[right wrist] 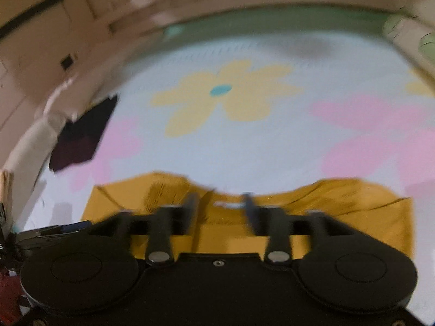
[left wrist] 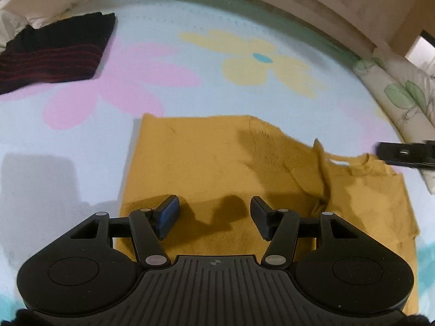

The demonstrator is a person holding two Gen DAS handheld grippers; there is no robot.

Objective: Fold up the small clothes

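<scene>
— Starting nearest the lens, what do the grippers show?

— Low in the left wrist view, the left gripper (left wrist: 214, 212) hovers over the mustard-yellow knit top (left wrist: 206, 163), jaws parted with nothing between them. Its blue-faced pad (left wrist: 170, 216) sits just above the fabric, casting a shadow.

— And the other one?

— The right gripper (right wrist: 218, 212), blurred in its own view, has its jaws apart too, with the top's rumpled neckline edge (right wrist: 225, 203) lying between the fingers; I can't see the pads pressing on it. From the left view it pokes in at the right edge of the frame.

— Where's the garment?

— Spread across the lower middle of both frames on a pale blue bedspread (left wrist: 190, 21) with pink and yellow flowers, its right side bunched.

— Farther back?

— A folded black garment with red stripes (left wrist: 54, 54) at upper left, well apart from the top. A leaf-print pillow (left wrist: 402, 95) at the right edge.
</scene>
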